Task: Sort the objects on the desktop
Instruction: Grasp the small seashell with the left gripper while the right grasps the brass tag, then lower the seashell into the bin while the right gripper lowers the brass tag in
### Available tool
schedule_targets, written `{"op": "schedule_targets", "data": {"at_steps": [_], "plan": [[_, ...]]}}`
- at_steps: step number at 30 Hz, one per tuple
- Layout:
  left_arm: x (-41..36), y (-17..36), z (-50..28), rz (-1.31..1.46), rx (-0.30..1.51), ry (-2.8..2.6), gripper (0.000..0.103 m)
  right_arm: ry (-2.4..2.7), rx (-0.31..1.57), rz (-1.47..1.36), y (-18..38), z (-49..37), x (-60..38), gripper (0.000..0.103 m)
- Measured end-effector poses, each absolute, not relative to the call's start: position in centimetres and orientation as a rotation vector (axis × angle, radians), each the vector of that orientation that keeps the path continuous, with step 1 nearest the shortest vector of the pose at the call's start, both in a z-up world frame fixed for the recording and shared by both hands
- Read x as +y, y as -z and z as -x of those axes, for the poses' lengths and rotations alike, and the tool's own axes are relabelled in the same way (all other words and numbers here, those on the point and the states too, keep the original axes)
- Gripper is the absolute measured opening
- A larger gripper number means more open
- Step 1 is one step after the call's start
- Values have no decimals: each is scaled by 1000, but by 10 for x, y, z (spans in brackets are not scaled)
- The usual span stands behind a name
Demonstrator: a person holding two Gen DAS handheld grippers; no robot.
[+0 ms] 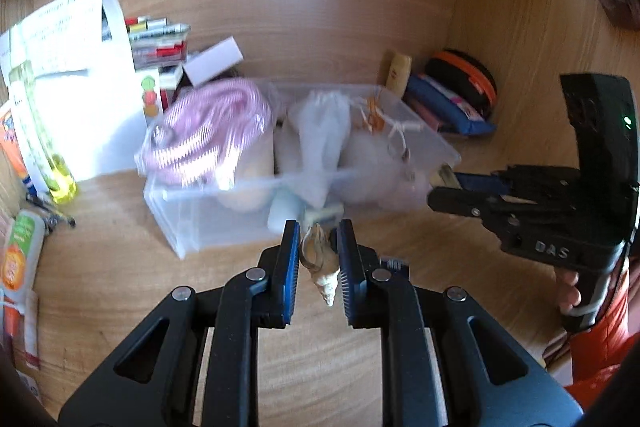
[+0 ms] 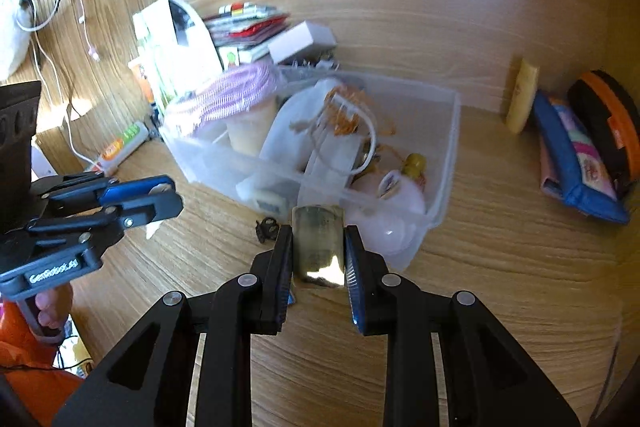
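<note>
where the wooden worktop [image 2: 480, 287] meets the back panel, a clear plastic bin [image 1: 208, 215] sits centre, filled with a pink coiled cable [image 1: 204, 131], white pouches and small bottles. left tongs [image 1: 319, 259]: clamped on a spiral seashell [image 1: 318, 261], held just near of the bin. right tongs [image 2: 318, 251]: clamped on a shiny metallic block [image 2: 318, 243], just near of the bin's right corner. far right: blue pouch [image 2: 568, 163], orange-black case [image 2: 608, 123]. far left: papers, markers.

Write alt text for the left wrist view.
The left gripper pinches a spiral seashell above a wooden desk, facing a cluttered clear plastic bin. The right gripper enters from the right.
</note>
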State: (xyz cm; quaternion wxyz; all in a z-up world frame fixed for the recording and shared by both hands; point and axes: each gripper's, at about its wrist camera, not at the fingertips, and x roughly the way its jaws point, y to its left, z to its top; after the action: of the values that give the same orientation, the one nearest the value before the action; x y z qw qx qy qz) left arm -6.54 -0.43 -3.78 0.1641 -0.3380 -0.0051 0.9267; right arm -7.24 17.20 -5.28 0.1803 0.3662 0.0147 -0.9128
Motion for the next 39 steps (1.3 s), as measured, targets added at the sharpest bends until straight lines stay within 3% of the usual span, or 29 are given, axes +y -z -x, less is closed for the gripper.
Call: {"op": "schedule_targets", "data": {"at_steps": [14, 24, 39], "plan": [[4, 6, 104, 845, 9, -2710, 18, 2637, 7, -958, 29, 89, 197, 22], [8, 16, 129, 885, 25, -2714, 18, 2657, -44, -955, 26, 116, 202, 22], [8, 40, 143, 969, 43, -2691, 18, 2664, 37, -1000, 47, 126, 197, 23]]}}
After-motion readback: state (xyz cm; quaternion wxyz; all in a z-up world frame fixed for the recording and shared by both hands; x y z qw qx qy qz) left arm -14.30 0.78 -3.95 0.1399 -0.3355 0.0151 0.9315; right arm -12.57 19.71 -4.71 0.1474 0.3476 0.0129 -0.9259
